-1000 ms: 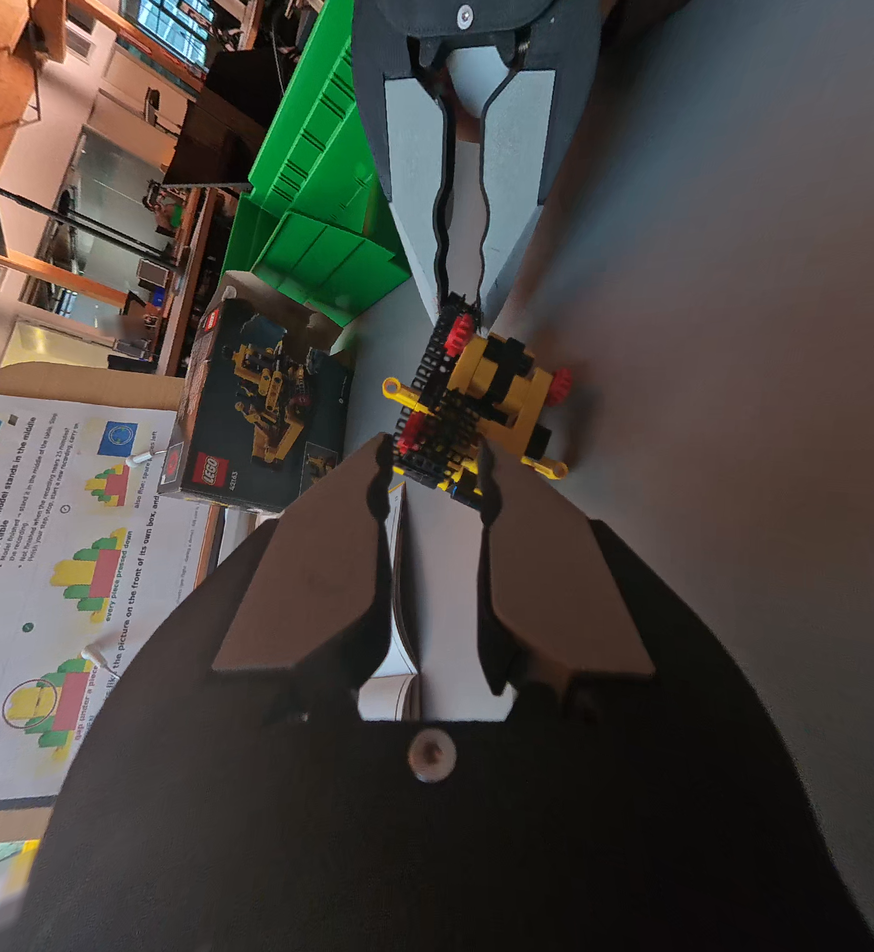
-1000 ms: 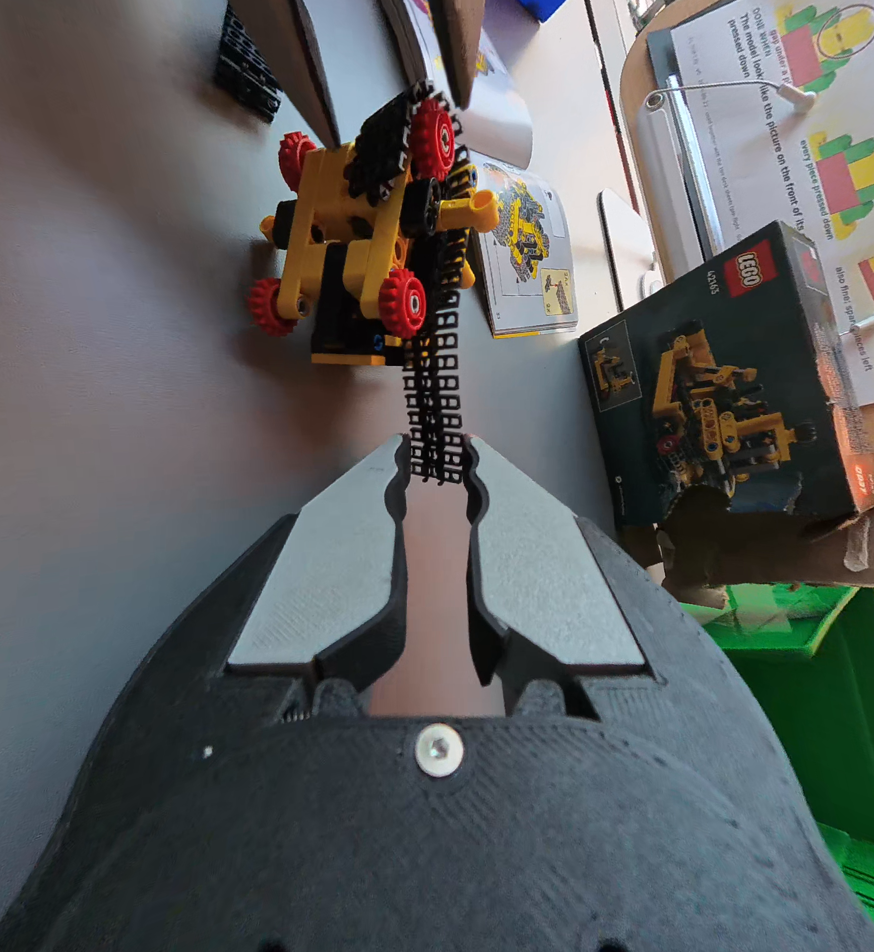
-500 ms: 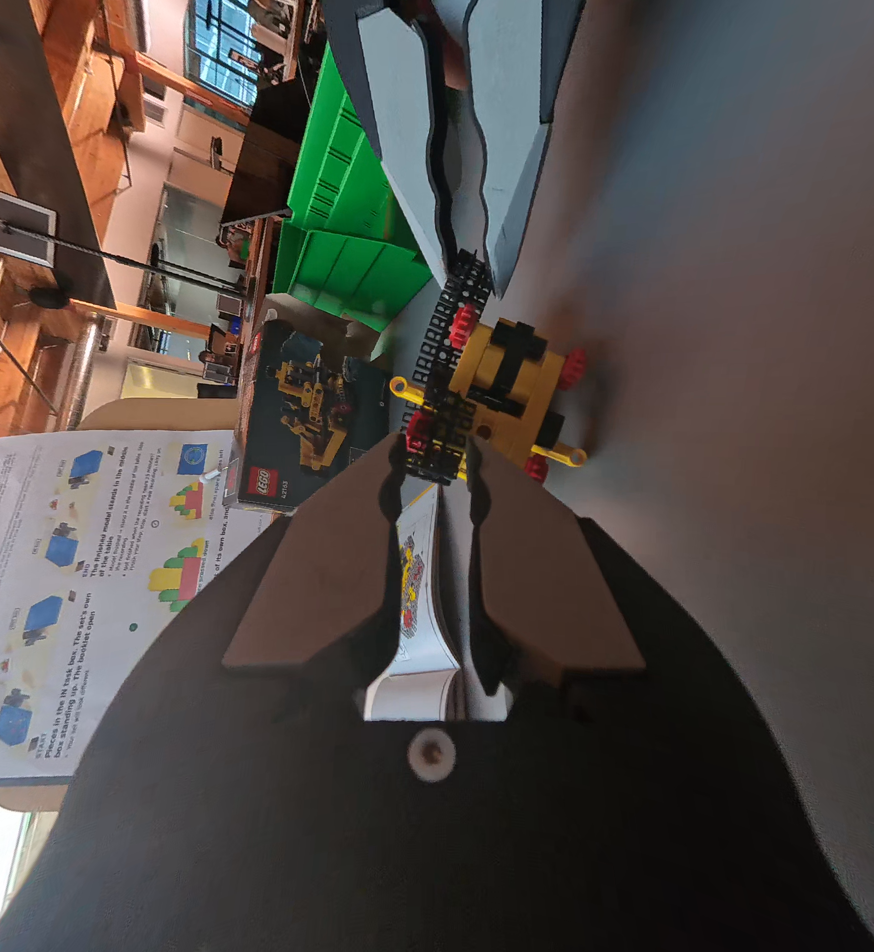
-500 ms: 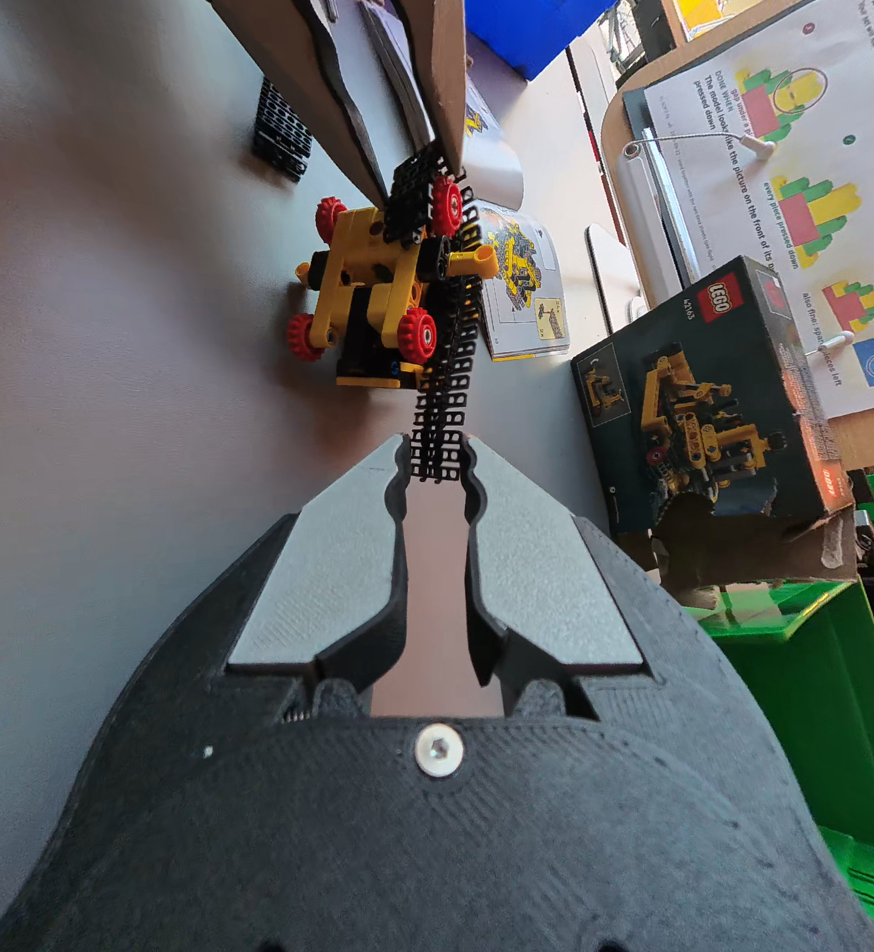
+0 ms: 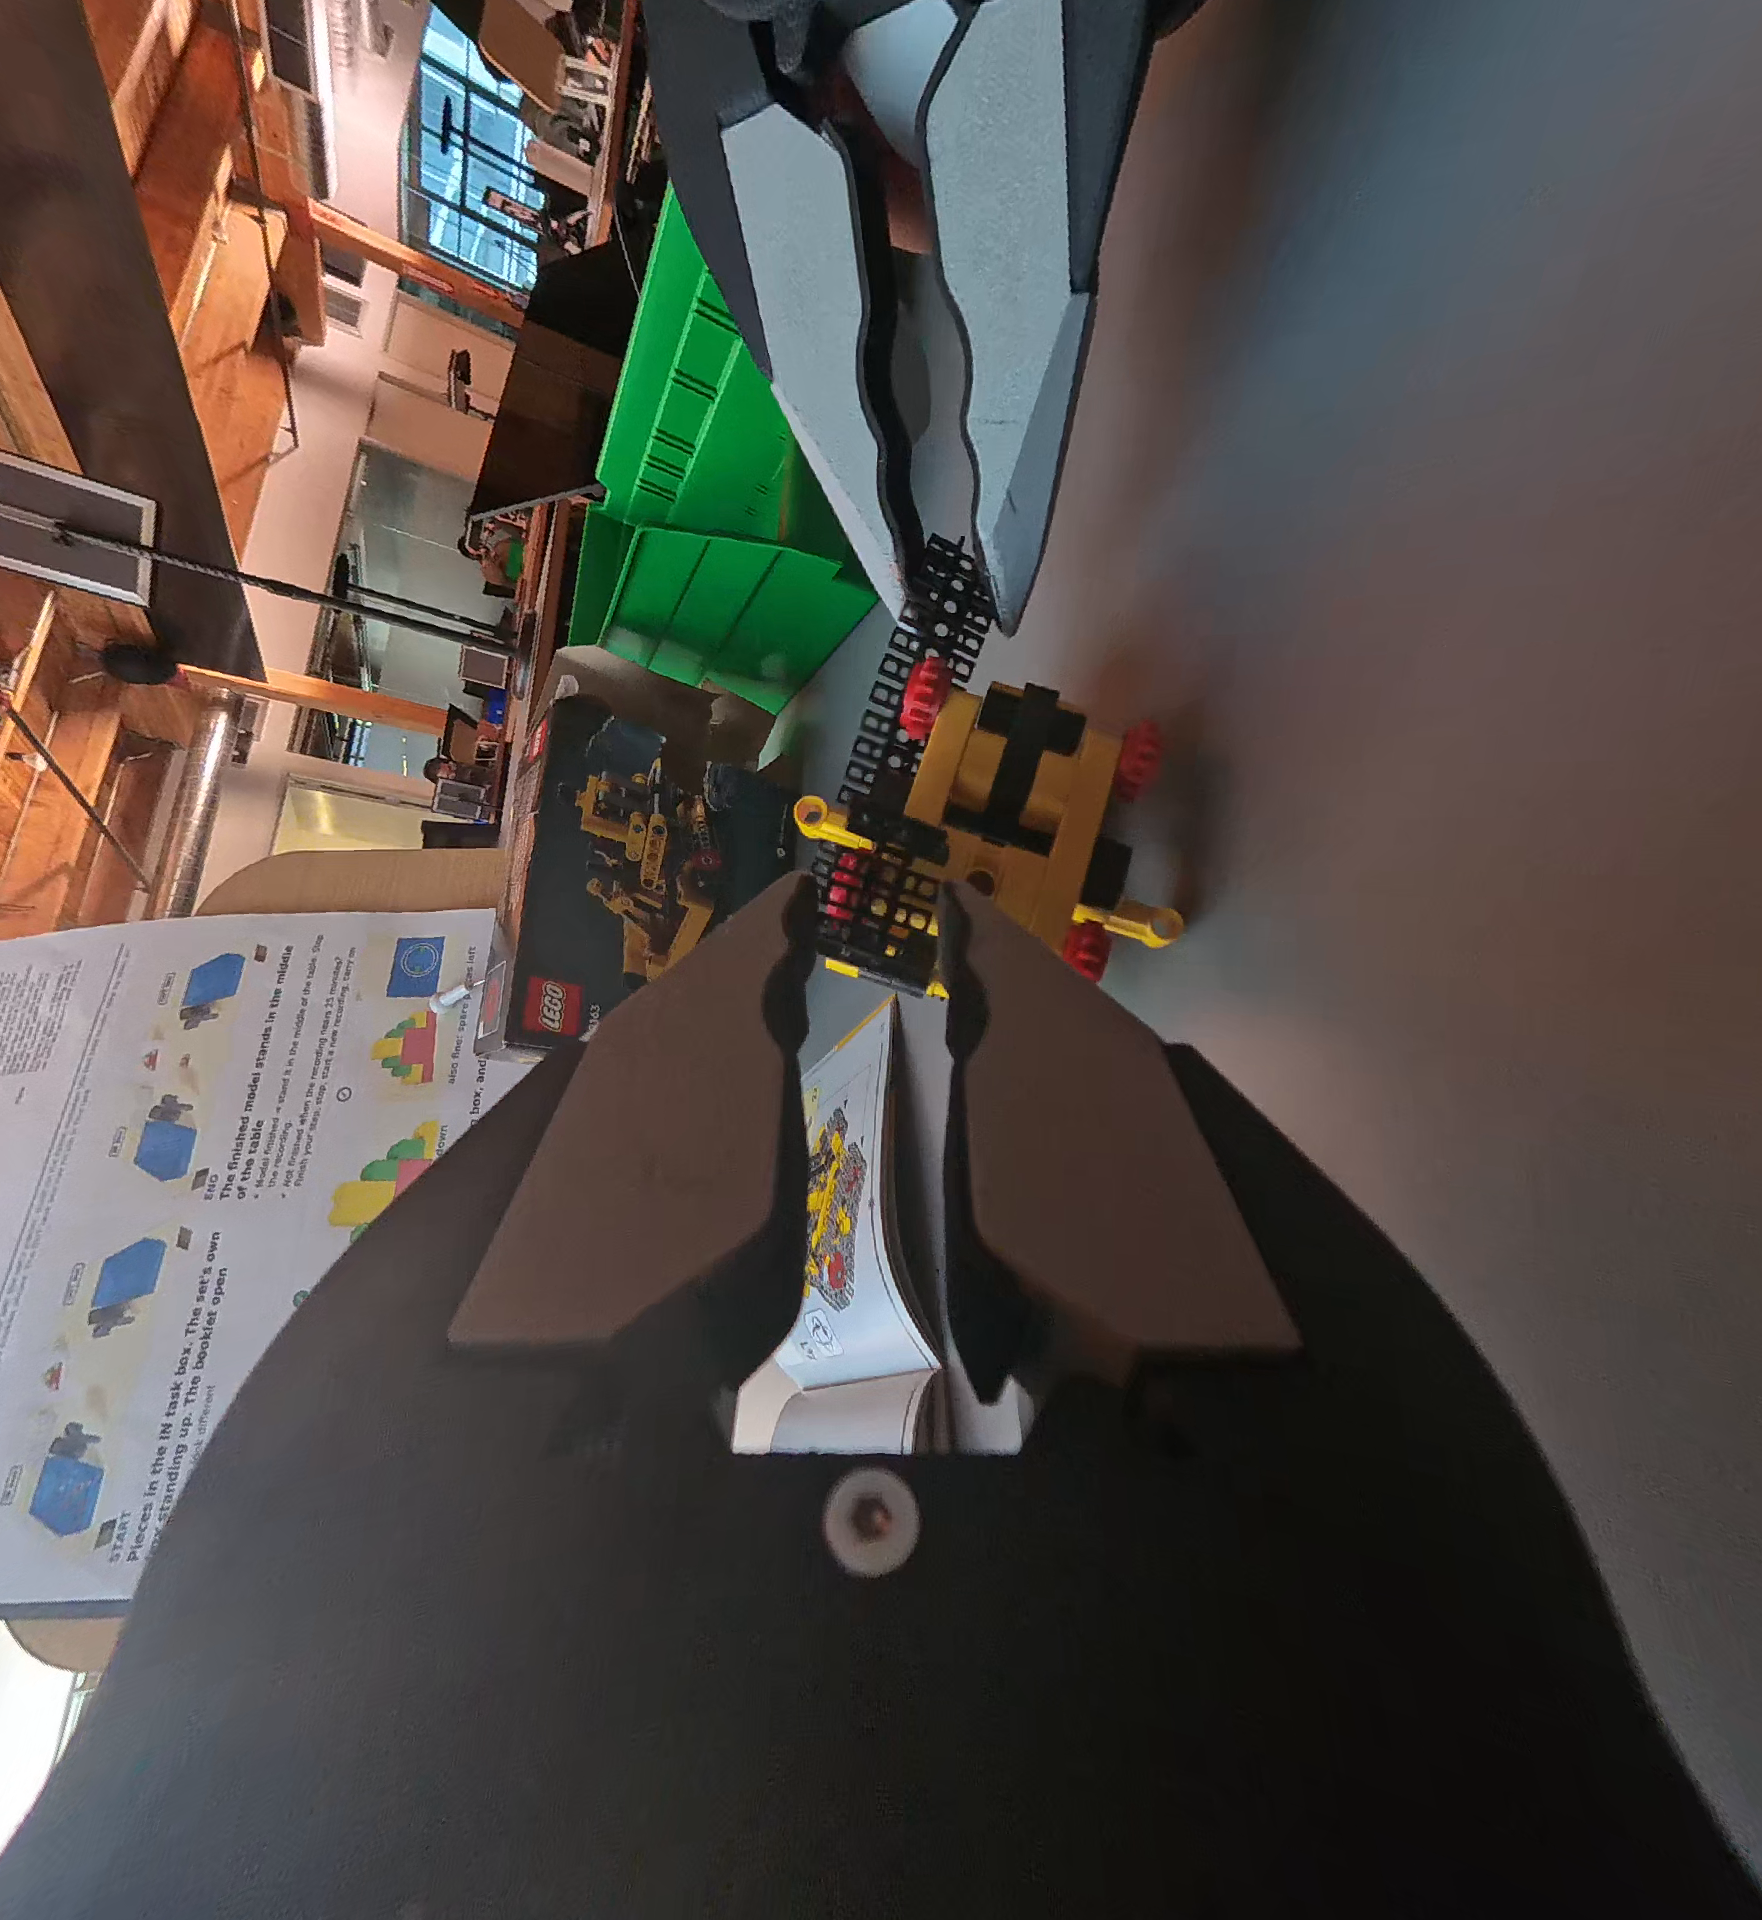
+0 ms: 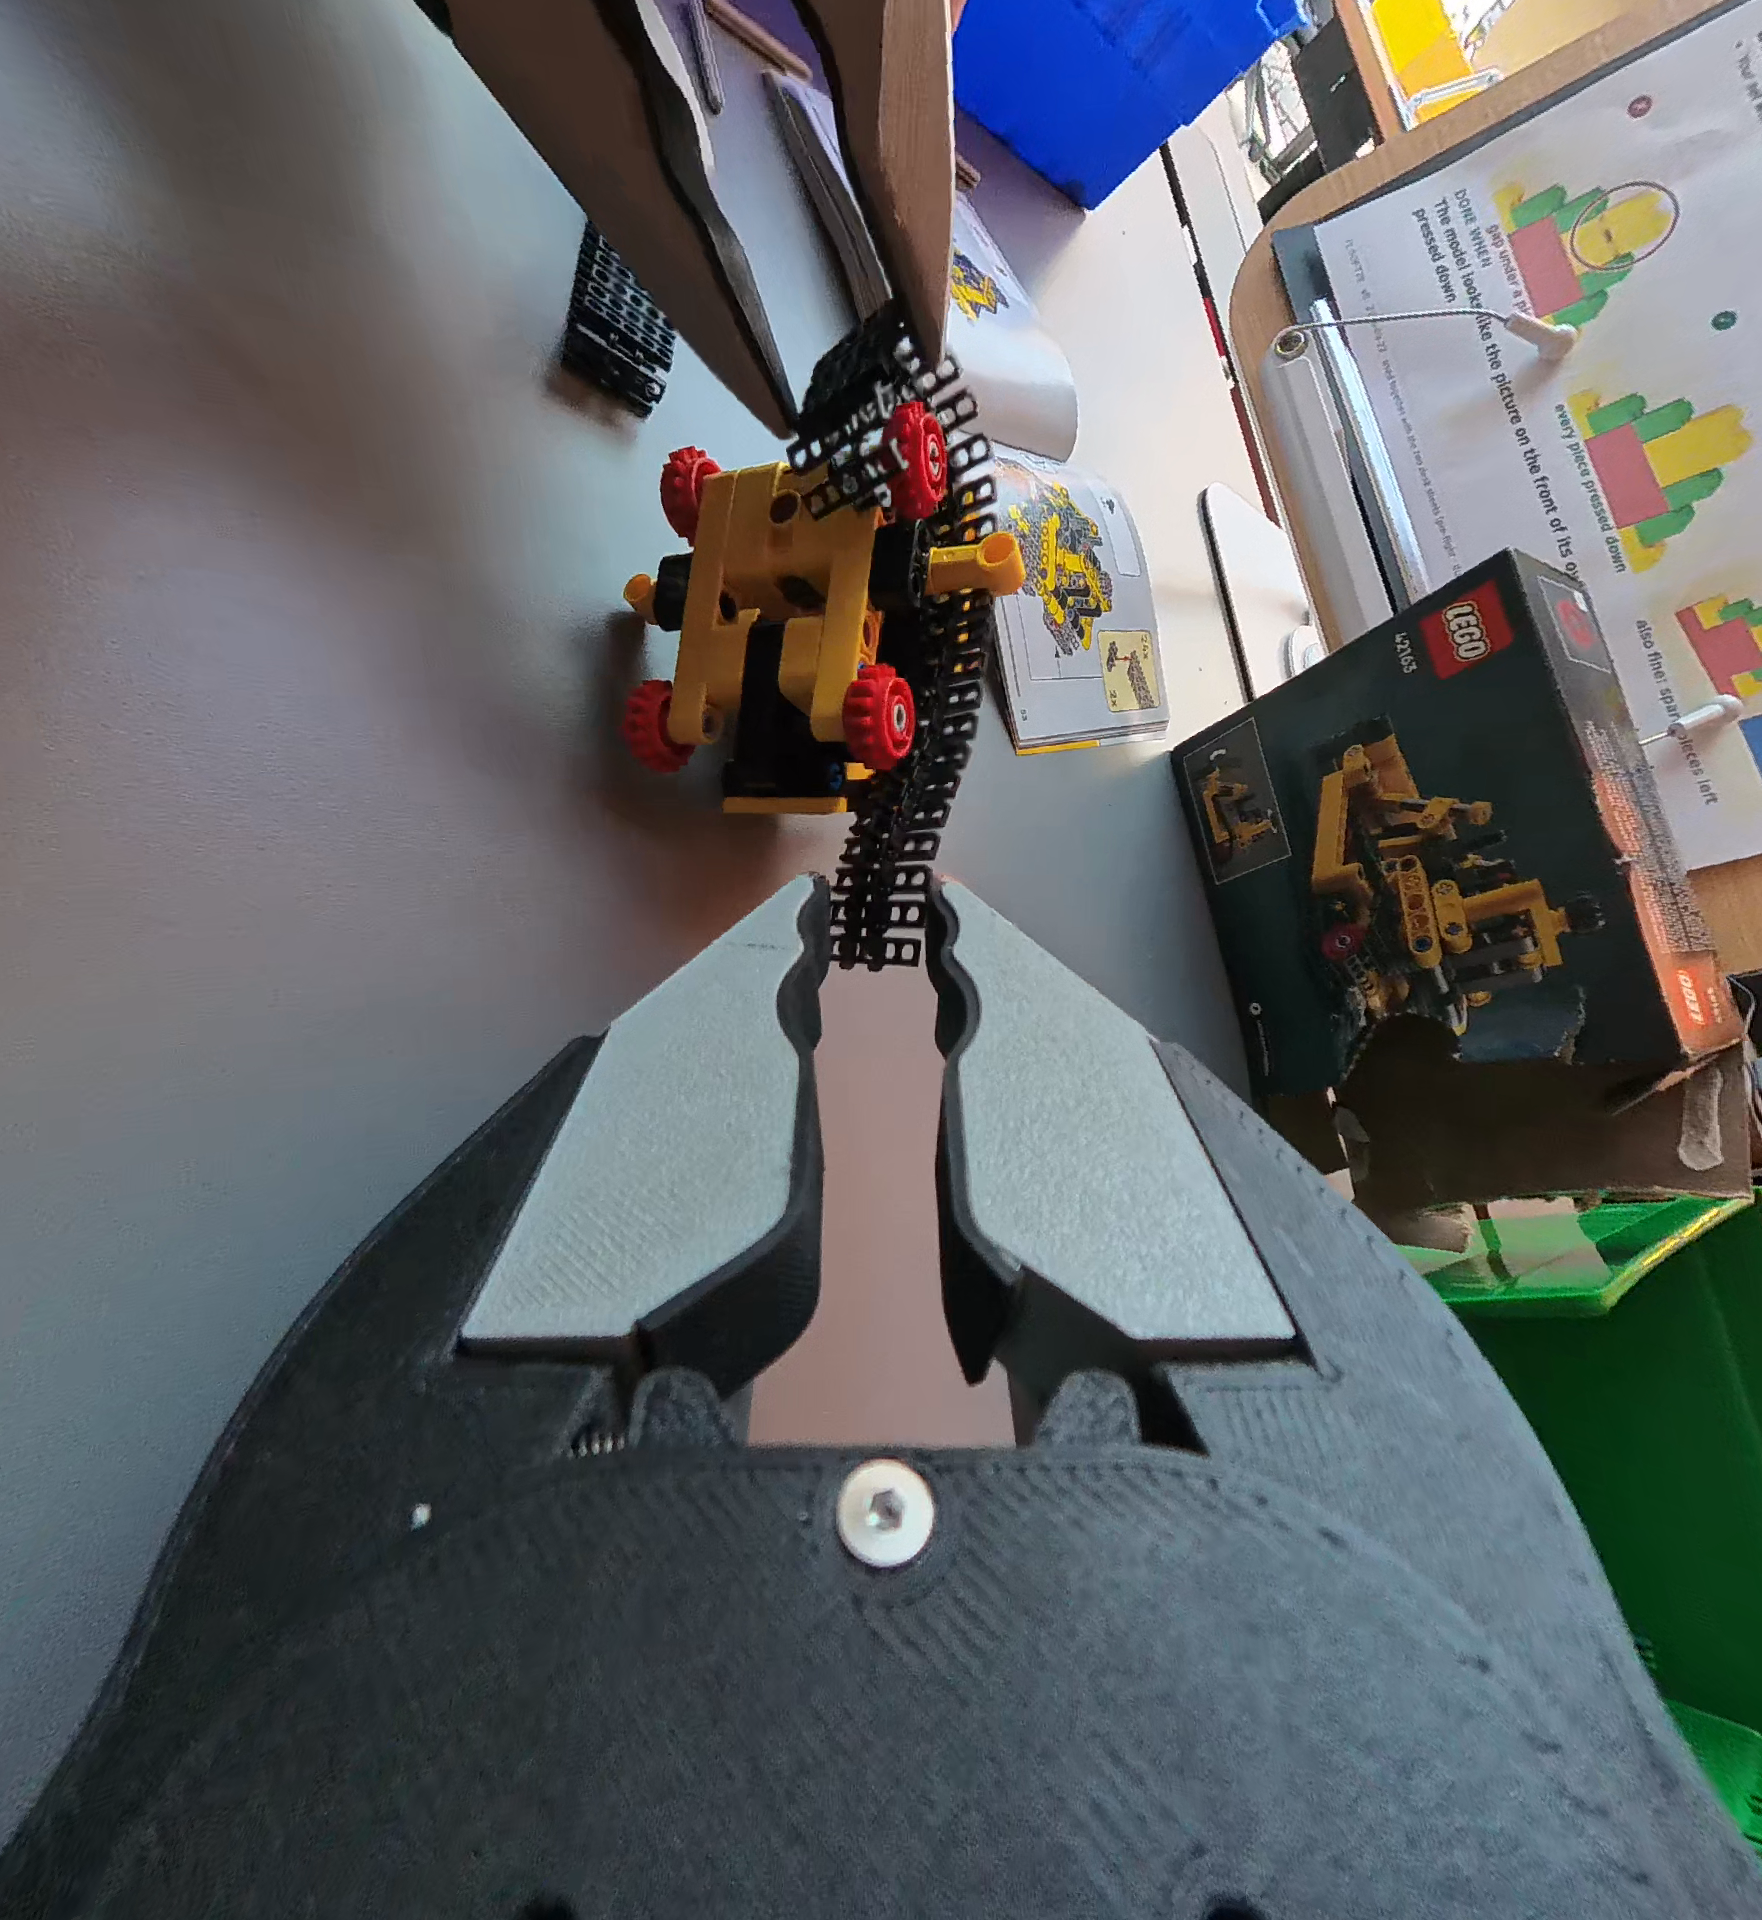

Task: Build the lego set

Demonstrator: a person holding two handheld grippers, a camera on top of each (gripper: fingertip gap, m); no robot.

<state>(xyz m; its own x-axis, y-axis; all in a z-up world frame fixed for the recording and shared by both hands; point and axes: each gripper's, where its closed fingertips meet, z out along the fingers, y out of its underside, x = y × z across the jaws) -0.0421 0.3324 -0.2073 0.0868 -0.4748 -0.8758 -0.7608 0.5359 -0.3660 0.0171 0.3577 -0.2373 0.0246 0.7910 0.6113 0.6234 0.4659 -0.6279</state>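
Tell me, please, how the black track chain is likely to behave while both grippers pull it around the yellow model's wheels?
The black track chain looks jointed: it curves between the right gripper and the left gripper, so it probably flops rather than holds shape. Its open links may snag on the red wheels.

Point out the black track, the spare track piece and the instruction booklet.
black track (image 6: 944, 665), right wrist view: mid-span beside the red wheels.
spare track piece (image 6: 617, 338), right wrist view: centre, flat on the table.
instruction booklet (image 6: 1079, 613), right wrist view: open printed page.

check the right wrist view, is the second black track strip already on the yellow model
No, the second black track strip lies loose on the grey table, apart from the yellow model.
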